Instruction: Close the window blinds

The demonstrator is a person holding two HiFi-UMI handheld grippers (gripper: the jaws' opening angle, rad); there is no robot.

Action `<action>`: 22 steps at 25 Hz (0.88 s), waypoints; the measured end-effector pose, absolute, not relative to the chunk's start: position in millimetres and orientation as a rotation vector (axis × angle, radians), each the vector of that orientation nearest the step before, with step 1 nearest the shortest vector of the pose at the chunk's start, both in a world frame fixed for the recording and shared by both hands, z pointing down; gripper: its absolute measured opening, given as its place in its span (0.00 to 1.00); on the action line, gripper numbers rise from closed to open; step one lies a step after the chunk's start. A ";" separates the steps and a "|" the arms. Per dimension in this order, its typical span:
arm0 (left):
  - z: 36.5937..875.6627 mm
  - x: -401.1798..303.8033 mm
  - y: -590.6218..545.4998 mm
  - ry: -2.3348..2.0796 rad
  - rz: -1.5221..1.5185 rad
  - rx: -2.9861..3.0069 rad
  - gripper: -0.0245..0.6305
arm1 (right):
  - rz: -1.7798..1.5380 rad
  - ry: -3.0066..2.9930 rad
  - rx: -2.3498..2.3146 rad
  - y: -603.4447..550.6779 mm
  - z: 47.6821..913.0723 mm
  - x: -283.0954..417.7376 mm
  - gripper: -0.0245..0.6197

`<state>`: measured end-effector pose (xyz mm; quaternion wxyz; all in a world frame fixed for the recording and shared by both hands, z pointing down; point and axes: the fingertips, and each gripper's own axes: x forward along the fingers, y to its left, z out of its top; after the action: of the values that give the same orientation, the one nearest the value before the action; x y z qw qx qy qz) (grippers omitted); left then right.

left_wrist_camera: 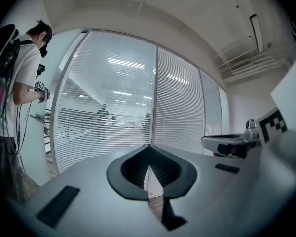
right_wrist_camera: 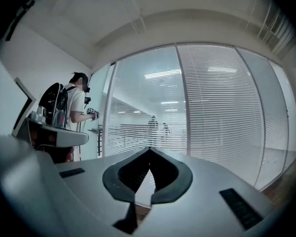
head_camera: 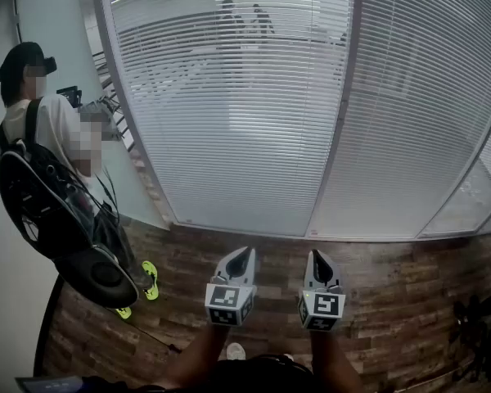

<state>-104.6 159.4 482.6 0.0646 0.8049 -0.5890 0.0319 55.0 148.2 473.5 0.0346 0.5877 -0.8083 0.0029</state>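
White slatted blinds cover a curved glass wall ahead. On the left panel [head_camera: 229, 97] the slats are tilted, so a room and figures behind show through. The right panel [head_camera: 417, 113] looks solid white. Both grippers hang low in front of the wall, above the wooden floor and well short of the blinds. My left gripper [head_camera: 244, 252] is shut with nothing in it, its tips meeting in the left gripper view [left_wrist_camera: 149, 147]. The right gripper [head_camera: 317, 255] is also shut and holds nothing [right_wrist_camera: 149, 148]. No cord or wand of the blinds shows.
A person [head_camera: 45, 162] with a black backpack stands at the left beside the wall's end, holding a device. Dark wood-plank flooring [head_camera: 393, 285] runs under the grippers. A dark object [head_camera: 483, 318] lies at the far right on the floor.
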 end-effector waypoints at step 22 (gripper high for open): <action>491.7 -117.1 169.2 -1.754 0.066 2.425 0.04 | -0.021 -2.456 1.795 158.8 489.8 43.9 0.04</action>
<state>-117.1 169.2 491.7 0.0738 0.8078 -0.5844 0.0220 43.9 158.8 489.8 0.0498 0.5894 -0.8063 -0.0070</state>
